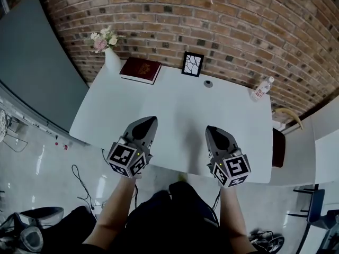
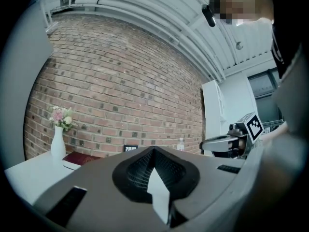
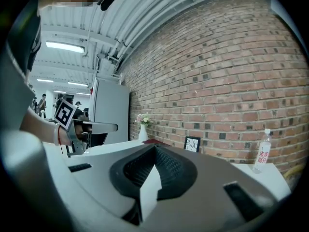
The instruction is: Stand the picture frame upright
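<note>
Frame (image 1: 192,64) upright at far edge of surface (image 1: 175,110), near brick wall, beside book (image 1: 140,69); task looks done. Left gripper (image 1: 150,120) and right gripper (image 1: 212,129) shut, empty, over near edge, well apart from it; likely clear to avoid knock.

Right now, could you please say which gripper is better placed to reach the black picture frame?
Probably the right gripper: the black picture frame stands closer to it than to the left gripper.

Red-brown brick wall (image 1: 212,25) behind a white bench (image 1: 175,115), dark grey panel (image 1: 37,67) at the left, glossy pale floor (image 1: 42,157) with loose black cables (image 1: 78,178), tall white cabinet (image 3: 113,110) at the wall's end, ribbed white ceiling (image 3: 145,13) with lit strip lights (image 3: 65,46)
</note>
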